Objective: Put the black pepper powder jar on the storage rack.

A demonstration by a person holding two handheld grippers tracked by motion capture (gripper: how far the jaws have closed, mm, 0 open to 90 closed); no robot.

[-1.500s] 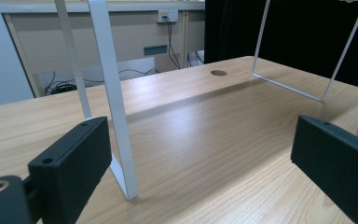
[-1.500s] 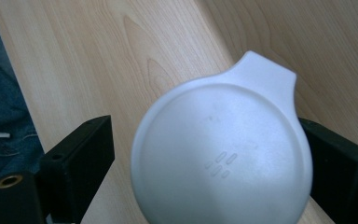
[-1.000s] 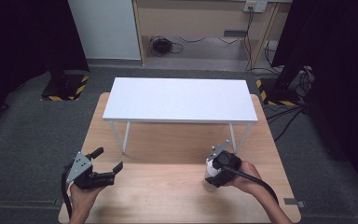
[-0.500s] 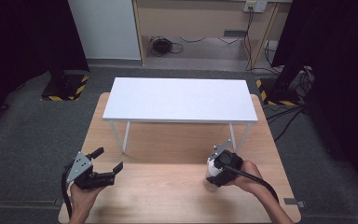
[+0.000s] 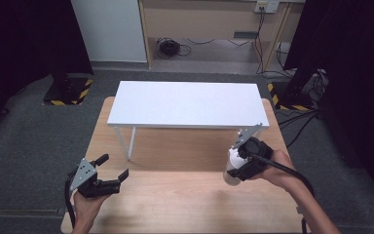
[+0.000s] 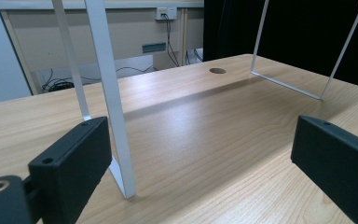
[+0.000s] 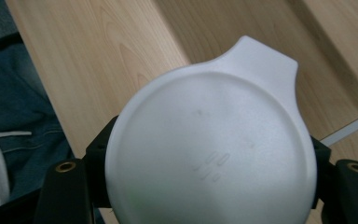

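Above the near right part of the wooden desk (image 5: pixel 175 204), the right gripper (image 5: pixel 238 168) is clamped across the round body of a white lidded container (image 5: pixel 232 168), while the left gripper (image 5: pixel 108 176) hangs released and empty. Smooth, rigid plastic suggests a light but slippery load. Grasp across the widest diameter, below the tabbed lid (image 7: pixel 214 154).

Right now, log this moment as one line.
right tongs: shut on white bottle, off table | left tongs: open, empty | white shelf: bare
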